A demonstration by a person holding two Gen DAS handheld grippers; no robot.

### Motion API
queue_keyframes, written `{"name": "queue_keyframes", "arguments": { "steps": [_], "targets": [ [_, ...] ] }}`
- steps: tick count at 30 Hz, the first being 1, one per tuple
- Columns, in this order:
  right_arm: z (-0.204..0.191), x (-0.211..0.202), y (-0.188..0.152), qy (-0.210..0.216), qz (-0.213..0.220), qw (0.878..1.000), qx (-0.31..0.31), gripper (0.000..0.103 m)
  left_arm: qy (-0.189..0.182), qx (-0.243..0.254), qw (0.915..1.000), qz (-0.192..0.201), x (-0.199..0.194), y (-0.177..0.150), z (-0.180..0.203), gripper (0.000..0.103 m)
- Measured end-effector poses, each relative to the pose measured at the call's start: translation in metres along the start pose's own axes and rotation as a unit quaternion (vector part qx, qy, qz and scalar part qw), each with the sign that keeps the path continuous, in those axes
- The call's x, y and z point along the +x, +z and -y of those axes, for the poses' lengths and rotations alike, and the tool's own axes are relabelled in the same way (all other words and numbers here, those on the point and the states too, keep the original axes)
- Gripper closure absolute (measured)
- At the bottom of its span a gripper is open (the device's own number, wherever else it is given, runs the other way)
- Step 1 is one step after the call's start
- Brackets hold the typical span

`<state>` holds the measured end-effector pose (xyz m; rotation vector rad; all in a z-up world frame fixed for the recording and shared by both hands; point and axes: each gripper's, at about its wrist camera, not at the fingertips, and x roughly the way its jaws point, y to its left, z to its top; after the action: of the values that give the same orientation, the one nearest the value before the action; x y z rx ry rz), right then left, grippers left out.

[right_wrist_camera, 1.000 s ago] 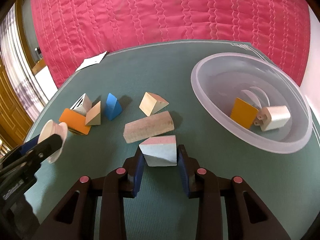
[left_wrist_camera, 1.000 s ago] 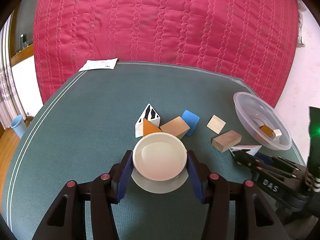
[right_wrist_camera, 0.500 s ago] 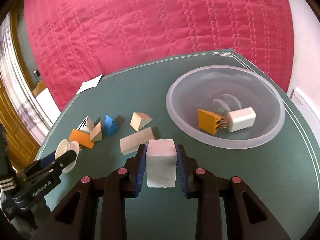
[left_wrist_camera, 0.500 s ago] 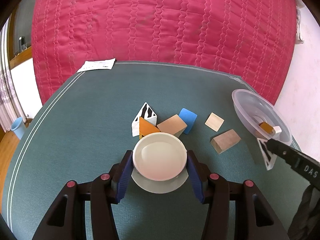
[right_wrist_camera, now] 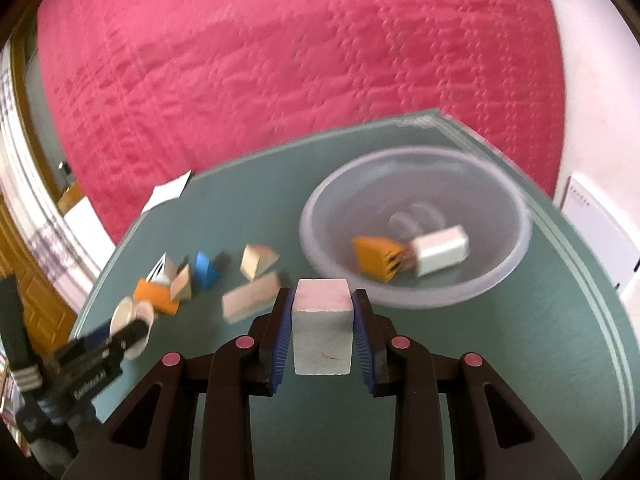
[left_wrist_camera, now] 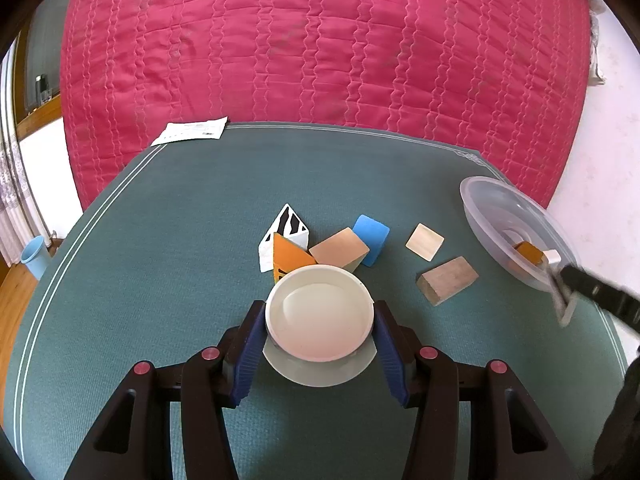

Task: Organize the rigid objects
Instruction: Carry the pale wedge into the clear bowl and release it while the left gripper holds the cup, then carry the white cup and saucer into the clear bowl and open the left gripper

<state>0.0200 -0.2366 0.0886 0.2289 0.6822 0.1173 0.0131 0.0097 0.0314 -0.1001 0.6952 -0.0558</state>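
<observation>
The right gripper point(right_wrist_camera: 322, 312) had its jaws clamped on a pale block point(right_wrist_camera: 322, 330), held off the green worktop point(right_wrist_camera: 500, 360) and just short of the near rim of the clear bowl point(right_wrist_camera: 516, 248); the step in hand looked like carrying that block to the bowl, where 2 pieces, an orange wedge point(right_wrist_camera: 374, 258) and a white block point(right_wrist_camera: 440, 249), already lay; the right view was smeared, so how high the block sat over the rim could not be told. The left gripper point(left_wrist_camera: 319, 334) had its jaws closed on a white spool point(left_wrist_camera: 319, 318), held above the worktop near the loose pieces; these were a striped wedge point(left_wrist_camera: 289, 226), an orange triangle point(left_wrist_camera: 289, 255), a tan block point(left_wrist_camera: 339, 249), a blue block point(left_wrist_camera: 372, 237), a small pale square point(left_wrist_camera: 425, 241) and a long wooden block point(left_wrist_camera: 447, 280), all well apart from the bowl except the last 2, which lay nearer it. The next move probably called for bringing the pale block over the bowl's hollow, clear of the 2 pieces inside, then parting the jaws to let it drop; the spool would likely follow, and 6 pieces remained to be gathered.
</observation>
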Motion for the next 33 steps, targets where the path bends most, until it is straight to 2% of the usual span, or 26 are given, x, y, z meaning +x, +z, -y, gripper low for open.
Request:
{"name": "queue_keyframes", "arguments": {
  "steps": [10, 16, 17, 18, 20, 33],
  "targets": [
    [0.048, -0.01, 0.032, -0.063, 0.05, 0.996, 0.041, 0.072, 0.002, 0.008, 1.0, -0.001, -0.001, 0.0, 0.007, 0.048],
    [0.075, 0.003, 0.054, -0.099, 0.071, 0.991, 0.059, 0.072, 0.006, 0.014, 0.9999, -0.002, 0.0, -0.001, 0.011, 0.048],
    [0.08, 0.007, 0.057, -0.105, 0.071, 0.99, 0.061, 0.067, 0.006, 0.014, 0.9999, -0.002, 0.0, -0.001, 0.011, 0.048],
    [0.087, 0.013, 0.06, -0.114, 0.067, 0.989, 0.066, 0.057, 0.007, 0.016, 0.9998, -0.003, 0.0, -0.001, 0.012, 0.048],
    [0.097, 0.016, 0.059, -0.114, 0.064, 0.988, 0.08, 0.054, 0.009, 0.017, 0.9998, -0.003, 0.0, -0.001, 0.012, 0.048],
    [0.114, 0.005, 0.024, -0.115, 0.052, 0.986, 0.106, 0.054, 0.015, 0.035, 0.9992, -0.008, 0.002, 0.0, 0.028, 0.048]
  ]
}}
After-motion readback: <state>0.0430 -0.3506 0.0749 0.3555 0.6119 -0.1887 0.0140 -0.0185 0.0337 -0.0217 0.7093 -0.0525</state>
